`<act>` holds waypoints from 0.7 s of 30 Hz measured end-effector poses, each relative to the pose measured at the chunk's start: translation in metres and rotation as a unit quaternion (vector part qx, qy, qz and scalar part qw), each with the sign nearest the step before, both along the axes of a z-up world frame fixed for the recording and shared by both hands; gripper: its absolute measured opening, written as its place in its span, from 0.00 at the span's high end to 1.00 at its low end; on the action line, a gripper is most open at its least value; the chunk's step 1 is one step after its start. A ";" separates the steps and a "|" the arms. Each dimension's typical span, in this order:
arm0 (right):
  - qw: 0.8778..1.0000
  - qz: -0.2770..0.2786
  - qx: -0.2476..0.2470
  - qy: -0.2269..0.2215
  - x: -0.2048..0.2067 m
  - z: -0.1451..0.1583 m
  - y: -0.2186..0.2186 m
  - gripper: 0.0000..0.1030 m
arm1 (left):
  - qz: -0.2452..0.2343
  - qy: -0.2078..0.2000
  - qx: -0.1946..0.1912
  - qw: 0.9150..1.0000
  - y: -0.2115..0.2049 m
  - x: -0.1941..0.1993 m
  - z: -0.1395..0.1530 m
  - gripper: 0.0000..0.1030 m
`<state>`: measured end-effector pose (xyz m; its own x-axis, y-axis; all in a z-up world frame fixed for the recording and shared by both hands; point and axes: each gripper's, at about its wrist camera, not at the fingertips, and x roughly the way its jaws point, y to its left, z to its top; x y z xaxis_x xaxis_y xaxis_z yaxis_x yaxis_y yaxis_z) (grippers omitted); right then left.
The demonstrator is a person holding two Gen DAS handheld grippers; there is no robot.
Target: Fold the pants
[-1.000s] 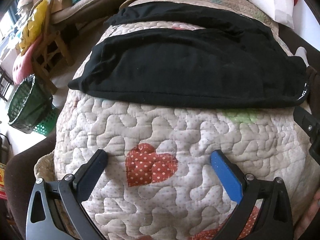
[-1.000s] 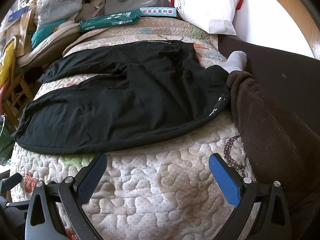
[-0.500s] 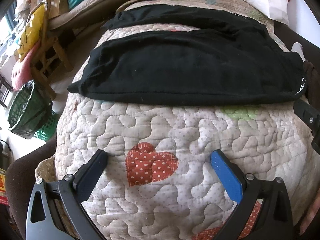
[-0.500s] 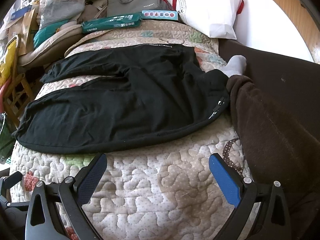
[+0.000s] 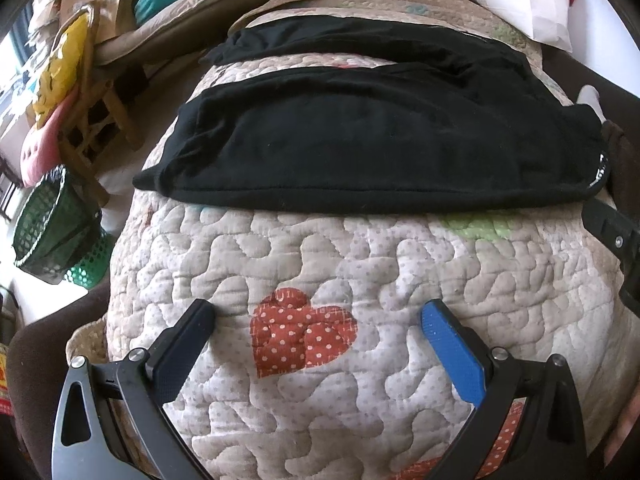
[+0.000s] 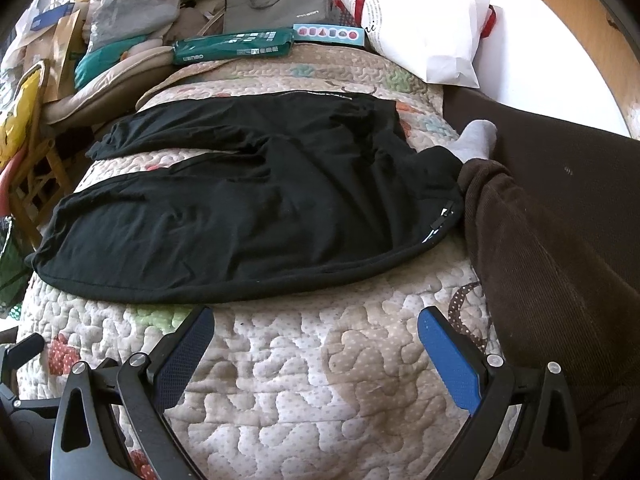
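Far left, off the edge of the quilt [image 5: 360, 264]: green mesh basket [image 5: 48, 224] low down, wooden stool [image 5: 96, 120] with a pink cushion [image 5: 36, 144] and yellow bag [image 5: 60, 76] above it.

Left hand-held gripper [image 5: 316, 316] — fingers spread wide, nothing between them, hovering over bare quilt with the red dotted heart patch [image 5: 300, 336] showing in the gap. Short of the pants, not touching them.

Black pants [image 6: 248, 208] lie flat across the quilt, legs running out to the left, waistband end to the right. Two legs apart, a strip of quilt visible between them; near leg wider and closer to both grippers, its hem at the left edge of the quilt. White print on the waistband at the right end.

Right hand-held gripper [image 6: 316, 320] — also spread wide and holding nothing, above the quilt just beside the near edge of the pants, black fingertip almost at the seam; contact cannot be told.

Behind the pants: green box [image 6: 232, 46], grey laptop bag [image 6: 276, 2], white paper bag [image 6: 424, 24].

Right side: brown corduroy leg [image 6: 552, 264] with a grey sock [image 6: 476, 140], touching the waistband end.
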<state>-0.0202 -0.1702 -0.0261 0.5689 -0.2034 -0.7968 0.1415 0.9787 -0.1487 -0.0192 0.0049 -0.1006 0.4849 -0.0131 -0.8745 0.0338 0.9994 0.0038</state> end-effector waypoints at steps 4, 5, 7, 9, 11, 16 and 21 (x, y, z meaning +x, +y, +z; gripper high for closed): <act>1.000 0.004 0.000 0.000 0.000 -0.001 0.001 0.00 | -0.003 -0.001 0.001 1.000 0.000 0.001 -0.001 0.00; 1.000 0.005 0.001 0.001 0.000 -0.001 0.001 0.00 | -0.003 0.001 -0.002 1.000 0.000 0.001 -0.001 0.00; 1.000 0.006 0.005 0.000 0.001 0.000 0.000 0.00 | -0.003 0.000 -0.010 1.000 0.002 0.002 0.000 0.03; 1.000 0.006 0.007 -0.004 0.000 0.002 -0.001 0.00 | -0.002 -0.009 -0.016 1.000 0.005 0.001 0.006 0.19; 1.000 0.005 0.014 -0.016 0.000 0.010 -0.004 0.00 | -0.007 -0.018 -0.027 0.999 0.010 0.002 0.017 0.35; 0.991 0.044 0.047 -0.119 0.000 0.069 -0.016 0.00 | 0.002 -0.050 -0.061 0.997 0.030 0.015 0.056 0.36; 0.985 0.087 0.050 -0.142 0.026 0.113 -0.032 0.00 | -0.009 -0.083 -0.066 0.994 0.046 0.042 0.097 0.32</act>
<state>0.0054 -0.2017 0.0868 0.7914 -0.0113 -0.6111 -0.0082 0.9995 -0.0291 0.0226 0.0506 -0.0040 0.6207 -0.1322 -0.7728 0.0610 0.9908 -0.1205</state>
